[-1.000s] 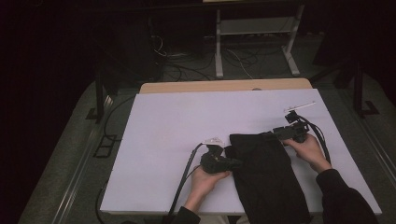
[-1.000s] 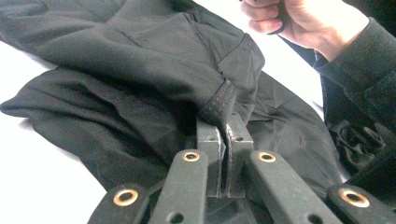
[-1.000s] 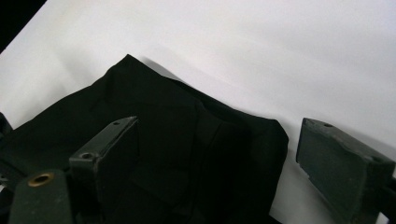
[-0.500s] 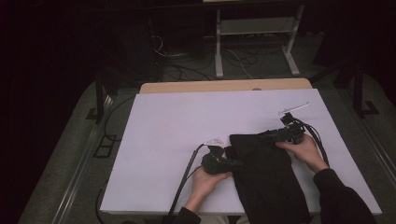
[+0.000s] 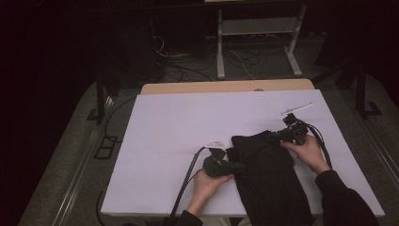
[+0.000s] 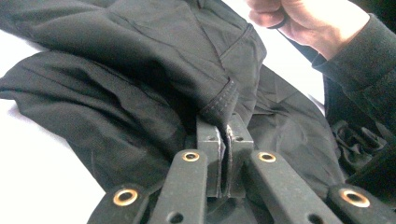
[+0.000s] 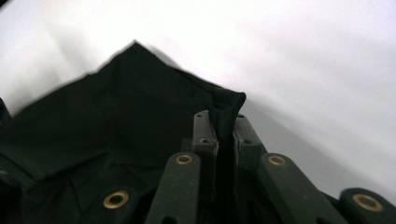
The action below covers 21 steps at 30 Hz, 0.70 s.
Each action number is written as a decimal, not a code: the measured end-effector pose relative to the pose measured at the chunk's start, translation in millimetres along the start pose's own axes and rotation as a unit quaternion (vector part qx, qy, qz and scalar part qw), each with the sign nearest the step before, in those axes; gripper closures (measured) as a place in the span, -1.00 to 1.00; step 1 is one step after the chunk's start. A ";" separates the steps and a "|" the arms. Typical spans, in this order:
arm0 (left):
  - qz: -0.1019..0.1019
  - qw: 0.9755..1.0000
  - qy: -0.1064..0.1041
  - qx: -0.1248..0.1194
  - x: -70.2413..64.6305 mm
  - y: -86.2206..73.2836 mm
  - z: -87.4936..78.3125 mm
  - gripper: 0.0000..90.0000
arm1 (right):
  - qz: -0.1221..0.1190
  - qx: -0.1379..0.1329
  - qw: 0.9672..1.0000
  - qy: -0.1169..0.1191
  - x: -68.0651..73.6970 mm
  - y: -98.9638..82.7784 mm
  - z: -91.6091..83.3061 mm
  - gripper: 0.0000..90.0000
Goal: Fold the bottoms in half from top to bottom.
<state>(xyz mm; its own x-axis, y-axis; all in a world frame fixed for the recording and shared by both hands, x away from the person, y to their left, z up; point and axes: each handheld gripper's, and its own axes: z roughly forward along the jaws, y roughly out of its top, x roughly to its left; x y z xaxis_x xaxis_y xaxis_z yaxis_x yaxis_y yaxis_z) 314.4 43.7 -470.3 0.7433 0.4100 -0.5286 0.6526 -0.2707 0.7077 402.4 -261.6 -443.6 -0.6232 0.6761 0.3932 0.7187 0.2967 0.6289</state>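
A: Though dim from above, plain enough: black cloth [image 5: 268, 183] on a white table [image 5: 188, 117], right of centre, reaching the near edge.

B: And its long axis?

A: Away from the person, from the near edge up toward mid-table. Far end rumpled, with loose folds.

B: Tongs?

A: Both at that far end. Left tongs [image 5: 241, 165] on the cloth's left side, pointing right. Right tongs [image 5: 275, 135] at the far right corner, pointing left, farther up the table than the left.

B: Wide or narrow?

A: Neither wide. In the left gripper view, left tongs [image 6: 223, 133] pressed together on a stitched hem. In the right gripper view, right tongs [image 7: 223, 128] closed on a folded corner, with bare table beyond.

B: So which relation matters for the coming move?

A: Probably the line between the two grips: slanted across the cloth's width, with all the rest of the length trailing toward the person. Judged from that, either a pull apart to flatten the far edge, or a carry toward the near end for a fold. Left grip nearer the person, so likely the shorter path.
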 end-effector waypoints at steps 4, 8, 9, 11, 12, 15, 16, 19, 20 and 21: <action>0.006 1.000 -0.002 0.001 -1.6 -0.4 0.6 0.90 | 0.022 -0.028 0.999 0.012 0.8 1.2 -7.3 0.83; 0.006 1.000 0.000 0.003 -2.6 -0.9 2.1 0.86 | 0.048 -0.047 0.997 0.033 1.1 0.4 -12.8 0.83; 0.005 1.000 0.001 0.004 -2.9 -0.9 2.1 0.84 | 0.052 -0.050 0.997 0.037 1.7 0.3 -14.2 0.83; 0.007 1.000 0.006 0.005 -3.6 -0.7 1.9 0.79 | 0.058 -0.056 0.996 0.043 3.4 0.0 -17.5 0.83; 0.009 1.000 0.013 0.007 -4.4 -0.6 1.6 0.77 | 0.060 -0.059 0.995 0.044 4.0 0.0 -18.5 0.83; 0.010 1.000 0.024 0.001 -8.7 -1.5 0.0 0.60 | 0.071 -0.065 0.994 0.044 6.3 -1.5 -23.6 0.83; 0.013 1.000 0.028 0.000 -10.0 -1.9 -0.7 0.54 | 0.072 -0.069 0.994 0.044 8.2 -2.8 -25.8 0.83; 0.028 0.999 0.043 -0.003 -15.9 -3.1 -3.8 0.36 | 0.069 -0.066 0.995 0.041 14.1 -5.3 -29.8 0.83; 0.033 0.999 0.041 -0.002 -17.0 -2.8 -4.7 0.30 | 0.068 -0.066 0.995 0.039 16.2 -5.8 -31.2 0.83; 0.036 0.999 0.040 -0.002 -18.0 -2.5 -5.6 0.26 | 0.065 -0.067 0.995 0.036 17.9 -6.2 -32.4 0.83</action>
<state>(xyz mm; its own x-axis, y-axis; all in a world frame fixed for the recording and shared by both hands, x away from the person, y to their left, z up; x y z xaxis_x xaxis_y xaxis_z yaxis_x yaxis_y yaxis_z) 298.6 41.9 -460.0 0.7742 0.4572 -0.4376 0.5971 -0.2985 0.7446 376.8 -273.3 -418.7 -0.5512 0.6509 0.5220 0.7509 0.1142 0.6505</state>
